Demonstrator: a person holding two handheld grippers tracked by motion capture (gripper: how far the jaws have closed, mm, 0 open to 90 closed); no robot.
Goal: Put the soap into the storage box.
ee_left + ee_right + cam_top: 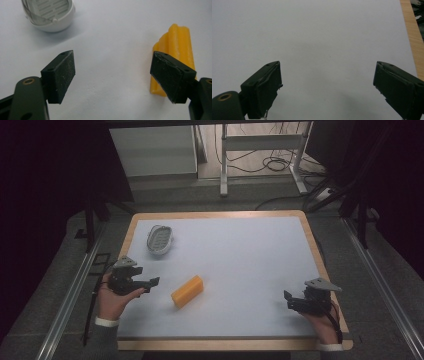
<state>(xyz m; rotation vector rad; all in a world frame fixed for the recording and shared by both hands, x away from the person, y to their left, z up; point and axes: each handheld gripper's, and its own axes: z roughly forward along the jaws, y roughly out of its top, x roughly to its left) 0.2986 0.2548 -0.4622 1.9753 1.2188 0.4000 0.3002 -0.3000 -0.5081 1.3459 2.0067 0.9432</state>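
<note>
Left gripper (pixel 150 284), jaws spread wide, sits just beside the ridged yellow plastic block (pixel 187 291) mid-surface, while the right gripper (pixel 290 300) hangs wide open near the right edge.

The left gripper (pixel 152 282) and the right gripper (pixel 289 300) are black, each with a grey three-cornered plate on top. Their black jaws have small screw holes and a brass ring. The person wears grey sleeves with white cuffs.
</note>
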